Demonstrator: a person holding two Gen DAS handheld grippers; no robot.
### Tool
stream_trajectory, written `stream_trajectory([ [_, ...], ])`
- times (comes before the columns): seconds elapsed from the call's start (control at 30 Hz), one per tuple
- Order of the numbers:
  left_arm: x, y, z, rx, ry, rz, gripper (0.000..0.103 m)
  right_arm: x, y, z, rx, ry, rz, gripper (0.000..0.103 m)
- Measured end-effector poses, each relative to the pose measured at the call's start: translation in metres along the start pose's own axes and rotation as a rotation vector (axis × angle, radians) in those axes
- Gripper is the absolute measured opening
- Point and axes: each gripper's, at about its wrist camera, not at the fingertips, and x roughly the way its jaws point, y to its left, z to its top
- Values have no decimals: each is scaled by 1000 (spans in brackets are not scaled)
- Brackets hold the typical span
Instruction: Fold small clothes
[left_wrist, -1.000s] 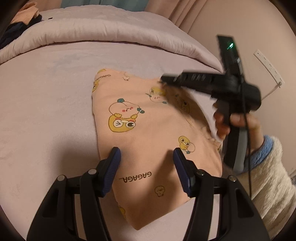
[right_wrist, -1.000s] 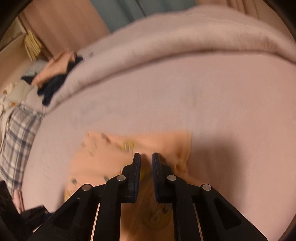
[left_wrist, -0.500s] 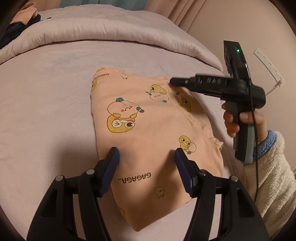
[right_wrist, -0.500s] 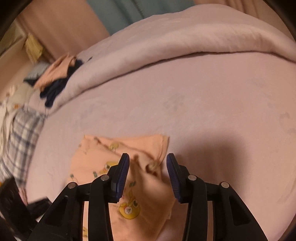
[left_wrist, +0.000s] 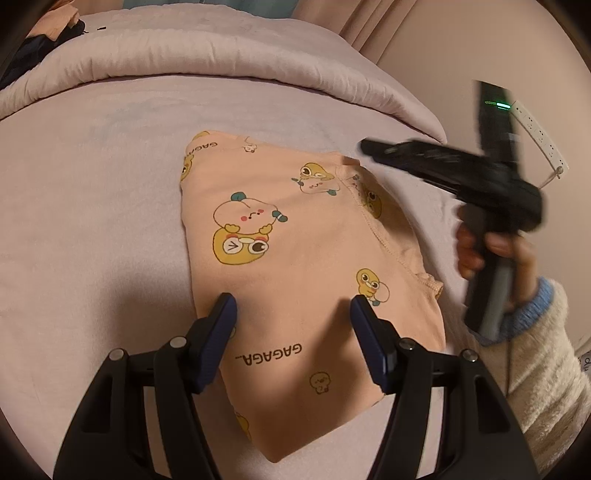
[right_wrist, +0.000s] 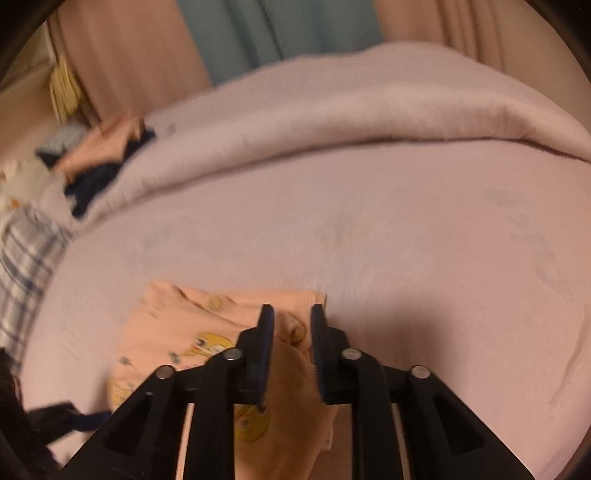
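The folded peach garment (left_wrist: 295, 266) lies flat on the bed (left_wrist: 92, 221). The left tongs (left_wrist: 293, 306) hover released above it. The right tongs (right_wrist: 291, 321), just narrowed, grasp nothing.

Peach-orange garment (left_wrist: 295, 258), small, folded into rough rectangle, lies flat on pink bed sheet (left_wrist: 92, 221), well short of rolled duvet (left_wrist: 221, 55) at far end of bed. Print: yellow chick-like cartoon figures, one large white-and-yellow figure near garment's middle, "GAGAGA" lettering at near part and far-left corner. Stitched seam runs along right side; small ruffled bit of fabric sticks out at right edge. Near corner tapers to point. Top layer smooth, few wrinkles.
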Motion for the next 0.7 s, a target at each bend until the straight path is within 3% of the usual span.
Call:
stream_trajectory([
  [0.1, 0, -1, -1, -5, -5, 5, 64, -20, 10, -19, 9, 35, 163, 23],
  [0.23, 0, -3, -3, -8, -9, 20, 64, -30, 36, -59, -110, 130, 205, 23],
  [0.37, -2, -4, -7, -9, -18, 33, 64, -21, 50, -91, -247, 210, 84, 23],
  [0.5, -18, 0, -19, -16, -29, 61, 64, -38, 50, -99, -288, 178, 36, 23],
  [0.6, -31, 14, -28, -46, -37, 60, 64, -59, 28, -95, -190, 149, 102, 40],
  [0.67, -37, 24, -33, -74, -47, 69, 64, -67, 5, -95, -74, 129, 134, 74],
  [0.7, -38, 31, -34, -99, -48, 62, 64, -66, 0, -96, -34, 123, 134, 76],
])
